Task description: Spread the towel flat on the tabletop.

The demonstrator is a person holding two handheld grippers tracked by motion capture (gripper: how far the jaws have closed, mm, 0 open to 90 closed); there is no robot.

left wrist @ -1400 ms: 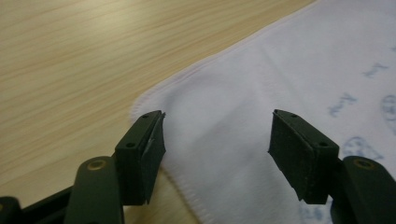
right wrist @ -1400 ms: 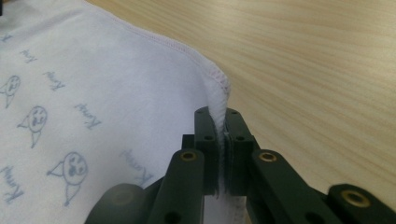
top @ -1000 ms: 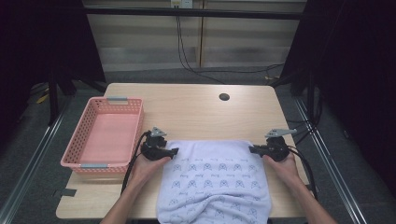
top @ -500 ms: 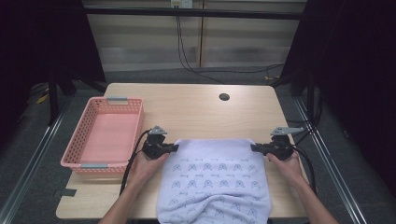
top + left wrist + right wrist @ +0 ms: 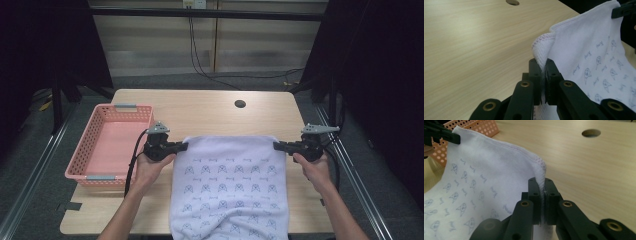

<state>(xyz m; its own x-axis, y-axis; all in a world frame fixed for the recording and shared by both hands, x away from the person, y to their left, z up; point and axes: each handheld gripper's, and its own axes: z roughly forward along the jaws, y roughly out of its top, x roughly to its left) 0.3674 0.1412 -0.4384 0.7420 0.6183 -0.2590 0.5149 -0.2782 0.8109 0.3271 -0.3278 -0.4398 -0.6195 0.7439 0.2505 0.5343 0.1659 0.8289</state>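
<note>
Dark room, pale wood table (image 5: 210, 112) with rounded corners, cable hole (image 5: 240, 104) near the far edge. Far half of the table is bare, the widest open stretch for moving. Pink basket (image 5: 87, 172) sits along the left edge, long side running near-to-far; its near corner is just beside the left gripper, so less room on that side. Right edge of the table is close behind the right gripper, bare floor and rails beyond.

White towel (image 5: 230, 185) with small blue prints lies mid-table toward the near side. Long axis runs near-to-far; near end hangs over the table's front edge, far hem runs left-right between the two grippers. In the gripper views each pinched corner stands up off the wood, with the hem between them sagging a little.

Left gripper (image 5: 181, 146) has just been closing; now clamped on the far-left corner, hem squeezed between the pads (image 5: 551, 75). Right gripper (image 5: 278, 146) clamped on the far-right corner the same way, cloth edge sticking up out of the pads (image 5: 550, 192). Both grippers point inward at each other, one hand behind each, forearms coming in from the near edge.
</note>
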